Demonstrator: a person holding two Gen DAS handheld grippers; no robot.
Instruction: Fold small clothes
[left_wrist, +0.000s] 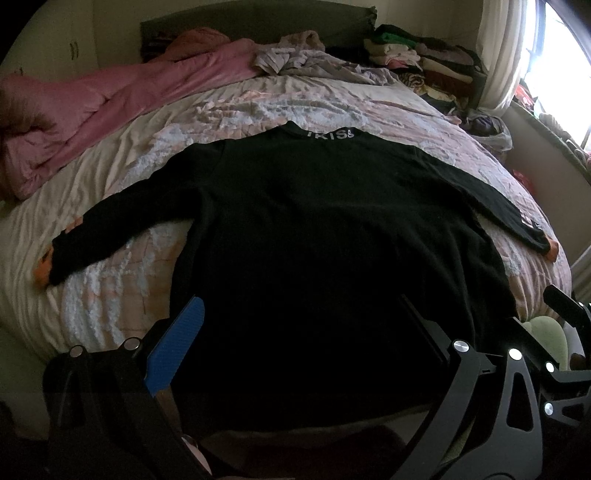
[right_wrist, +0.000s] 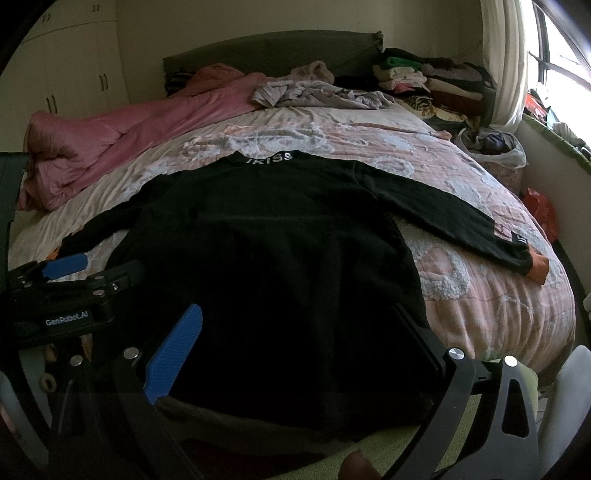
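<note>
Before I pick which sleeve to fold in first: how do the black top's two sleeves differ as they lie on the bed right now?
The viewer's-right sleeve lies straight, angled outward, its cuff near the bed's edge; the viewer's-left sleeve also stretches out but ends well inside the quilt. The right sleeve shows a small white label near its cuff; the left sleeve shows none. Both are black with orange cuffs, lie flat and are untouched by either claw.

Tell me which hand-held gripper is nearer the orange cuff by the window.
Right. The right hand-held gripper is at the hem on that orange cuff's side; the left hand-held gripper is across the shirt.
</note>
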